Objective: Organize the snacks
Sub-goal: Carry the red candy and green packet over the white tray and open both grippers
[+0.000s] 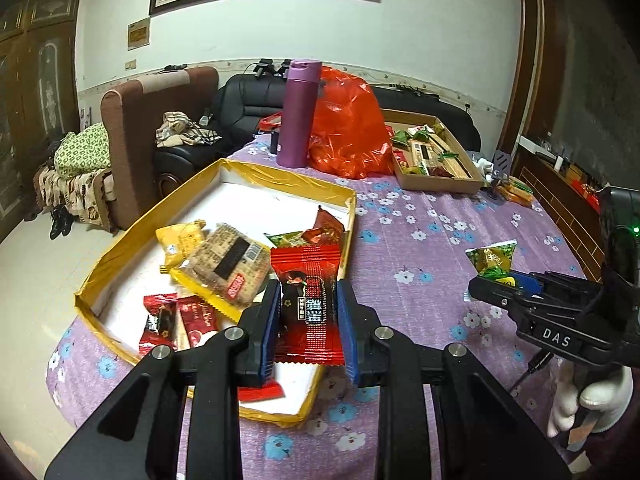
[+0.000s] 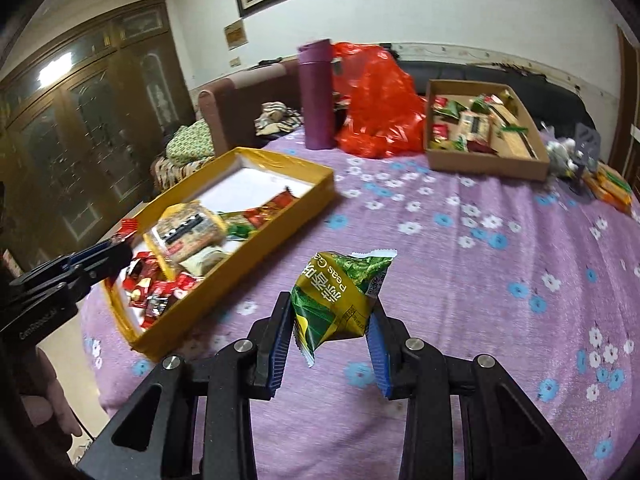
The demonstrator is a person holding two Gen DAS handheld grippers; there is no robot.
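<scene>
Left jaws clamp red packet [image 1: 308,304]; right jaws clamp green packet [image 2: 340,300].

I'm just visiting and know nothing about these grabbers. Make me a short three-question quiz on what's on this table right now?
1. True or false: the left gripper holds a red snack packet.
2. What does the right gripper hold: A) purple bottle B) green pea packet C) nothing?
3. Which box sits beside the orange plastic bag, the yellow box or the cardboard box?

Key: 1 true; 2 B; 3 the cardboard box.
</scene>
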